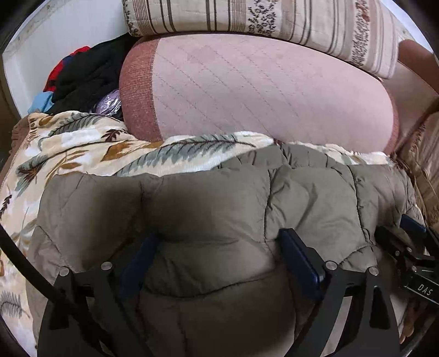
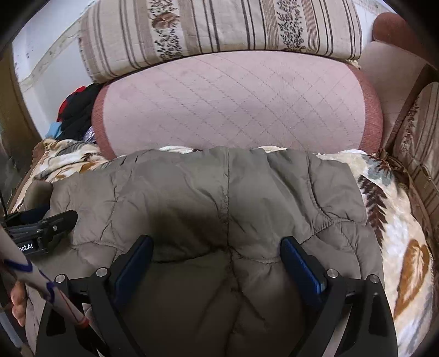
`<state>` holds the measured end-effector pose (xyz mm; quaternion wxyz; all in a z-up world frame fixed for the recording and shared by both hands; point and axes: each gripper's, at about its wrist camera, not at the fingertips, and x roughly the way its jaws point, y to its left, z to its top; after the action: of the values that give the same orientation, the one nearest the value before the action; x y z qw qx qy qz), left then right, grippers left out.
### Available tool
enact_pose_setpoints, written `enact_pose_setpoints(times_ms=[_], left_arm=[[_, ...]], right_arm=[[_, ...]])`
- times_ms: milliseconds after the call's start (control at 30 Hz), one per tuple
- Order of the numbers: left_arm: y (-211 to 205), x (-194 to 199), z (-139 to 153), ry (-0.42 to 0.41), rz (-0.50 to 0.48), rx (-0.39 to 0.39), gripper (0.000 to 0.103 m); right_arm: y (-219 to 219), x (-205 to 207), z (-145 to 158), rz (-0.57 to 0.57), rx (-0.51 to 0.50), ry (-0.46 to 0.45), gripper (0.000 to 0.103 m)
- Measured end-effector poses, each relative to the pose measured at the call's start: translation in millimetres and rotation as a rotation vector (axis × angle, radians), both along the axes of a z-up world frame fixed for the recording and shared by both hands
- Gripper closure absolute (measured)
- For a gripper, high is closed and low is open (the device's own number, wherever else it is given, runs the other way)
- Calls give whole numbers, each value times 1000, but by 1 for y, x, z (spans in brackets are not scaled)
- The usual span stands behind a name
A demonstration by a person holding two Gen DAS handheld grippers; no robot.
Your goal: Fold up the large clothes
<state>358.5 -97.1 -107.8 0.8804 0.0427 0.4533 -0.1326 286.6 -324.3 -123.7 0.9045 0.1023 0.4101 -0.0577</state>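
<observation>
A quilted olive-brown puffer jacket [image 1: 208,203] lies folded on a leaf-patterned blanket [image 1: 68,148]; it also fills the right wrist view [image 2: 219,192]. My left gripper [image 1: 219,247] is open, its blue-padded fingers [image 1: 299,255] spread wide and resting on the jacket's near part. My right gripper [image 2: 216,252] is open too, its fingers [image 2: 301,261] spread on the jacket just right of the left one. Each gripper shows in the other's view: the right gripper at the far right [image 1: 406,241], the left at the far left [image 2: 52,222].
A pink quilted cushion [image 1: 260,90] lies right behind the jacket, with a striped floral pillow [image 1: 260,19] above it. A heap of black, red and blue clothes [image 1: 79,77] sits at the back left by a white wall. A sofa arm [image 2: 417,142] borders the right.
</observation>
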Motion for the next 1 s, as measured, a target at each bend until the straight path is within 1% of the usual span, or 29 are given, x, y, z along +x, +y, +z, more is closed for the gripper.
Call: enact_pose_setpoints(times_ms=[133, 267, 333, 400, 467, 500, 533, 600, 700, 767, 833, 867, 900, 933, 1000], left_arm=[[0, 15, -5, 14, 9, -42, 4], [2, 17, -7, 29, 10, -78, 2], [6, 17, -3, 49, 12, -87, 2], [17, 13, 7, 79, 12, -137, 4], [37, 2, 22, 81, 11, -200, 4], [51, -5, 30, 72, 16, -218, 4], [63, -13, 36, 61, 19, -231, 4], [94, -30, 42, 38, 32, -236, 4], [139, -53, 32, 8, 85, -205, 4], [163, -59, 13, 34, 133, -187, 4], [183, -56, -10, 79, 203, -160, 4], [191, -54, -19, 109, 218, -189, 4], [199, -52, -22, 141, 234, -240, 4], [205, -53, -20, 152, 262, -270, 4], [208, -59, -6, 126, 276, -269, 5]], right_arm=[[-11, 17, -10, -12, 50, 8, 2], [-17, 19, -17, -18, 95, 2, 1], [-16, 19, -16, -19, 96, 6, 1], [-13, 15, -8, -33, 60, 13, 2], [-12, 2, 6, -58, 32, -8, 3], [-13, -8, 14, -63, 36, -22, 3], [-15, -14, 18, -63, 41, -28, 3], [-19, -44, 30, -57, 55, -54, 3], [-28, -85, 30, -64, 76, -62, 3], [-34, -108, 19, -82, 99, -52, 3], [-37, -118, 5, -93, 108, -27, 3], [-38, -120, -3, -99, 107, -7, 3], [-37, -120, -9, -108, 94, 8, 3], [-34, -119, -12, -120, 55, 23, 3], [-30, -119, -6, -129, 20, 28, 3]])
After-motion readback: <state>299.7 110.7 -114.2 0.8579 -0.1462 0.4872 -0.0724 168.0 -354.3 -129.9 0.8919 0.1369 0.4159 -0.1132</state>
